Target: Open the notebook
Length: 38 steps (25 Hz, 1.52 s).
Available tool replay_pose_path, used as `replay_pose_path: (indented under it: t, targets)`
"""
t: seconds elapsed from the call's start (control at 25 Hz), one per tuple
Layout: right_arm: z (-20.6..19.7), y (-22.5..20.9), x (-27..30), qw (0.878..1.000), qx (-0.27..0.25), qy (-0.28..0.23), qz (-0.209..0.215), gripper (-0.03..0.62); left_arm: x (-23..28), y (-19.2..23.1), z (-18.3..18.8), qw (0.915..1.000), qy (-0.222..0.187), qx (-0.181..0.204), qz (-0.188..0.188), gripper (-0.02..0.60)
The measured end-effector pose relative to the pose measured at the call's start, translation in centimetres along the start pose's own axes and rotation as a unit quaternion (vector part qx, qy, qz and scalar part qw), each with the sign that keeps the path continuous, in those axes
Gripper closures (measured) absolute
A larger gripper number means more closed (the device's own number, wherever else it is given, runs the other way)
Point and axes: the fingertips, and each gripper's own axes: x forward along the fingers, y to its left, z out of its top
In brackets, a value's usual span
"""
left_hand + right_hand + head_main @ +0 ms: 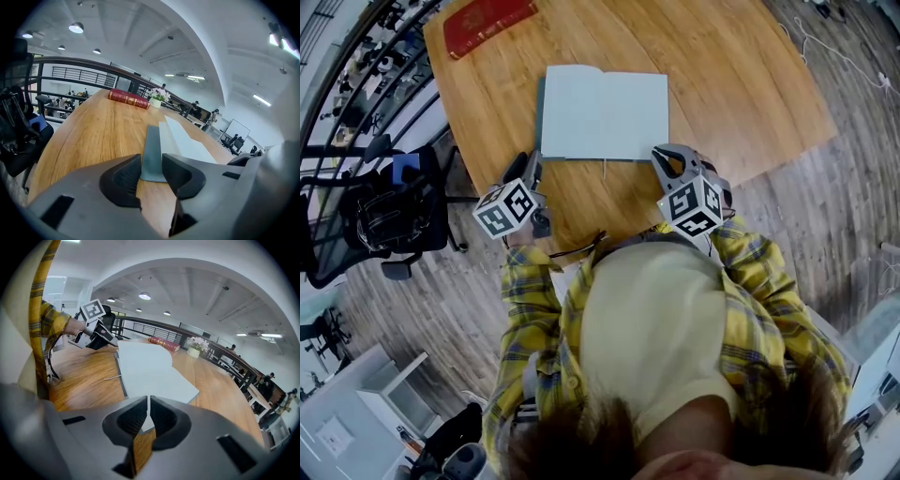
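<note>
Red and hardbound, a book (487,23) lies at the far left edge of the light wooden table (741,84). Nearer, the left gripper (151,172) has its jaws apart; the grey cover (152,145) lies flat just beyond them, unpinched. The notebook (605,112), grey-backed with pale blank pages, lies open mid-table. The right gripper (147,404) is closed on its near right page corner. The opening looks done, so that corner should be let go softly and the gripper backed straight off, without creasing the paper.
</note>
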Motion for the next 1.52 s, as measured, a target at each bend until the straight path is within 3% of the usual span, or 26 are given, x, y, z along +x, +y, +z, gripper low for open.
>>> replay_pose_path:
  t: [0.36, 0.56, 0.8, 1.08, 1.28, 1.52]
  targets:
    - [0.0, 0.2, 0.2, 1.000, 0.005, -0.003, 0.003, 0.522, -2.8, -1.2, 1.8, 0.9980, -0.060, -0.016, -0.014, 0.477]
    - [0.1, -0.2, -0.3, 1.000, 0.013, -0.007, -0.004, 0.522, -3.9, -3.8, 3.7, 0.9956, -0.087, 0.017, -0.029, 0.483]
    - [0.5, -0.9, -0.8, 1.000, 0.023, -0.015, -0.011, 0.522, -5.2, -9.0, 6.5, 0.9861, -0.125, 0.077, -0.078, 0.516]
    - [0.9, -1.1, -1.6, 0.999, 0.040, -0.026, -0.013, 0.522, -3.8, -13.9, 4.9, 0.9815, -0.093, 0.107, -0.128, 0.528]
    - [1.8, -1.6, -2.3, 0.998, 0.048, -0.038, -0.020, 0.522, -2.3, -15.5, 3.3, 0.9802, -0.064, 0.139, -0.125, 0.537]
    - [2.5, -2.0, -2.7, 0.996, 0.072, -0.050, -0.021, 0.522, -1.4, -16.1, 2.4, 0.9816, -0.046, 0.150, -0.109, 0.551]
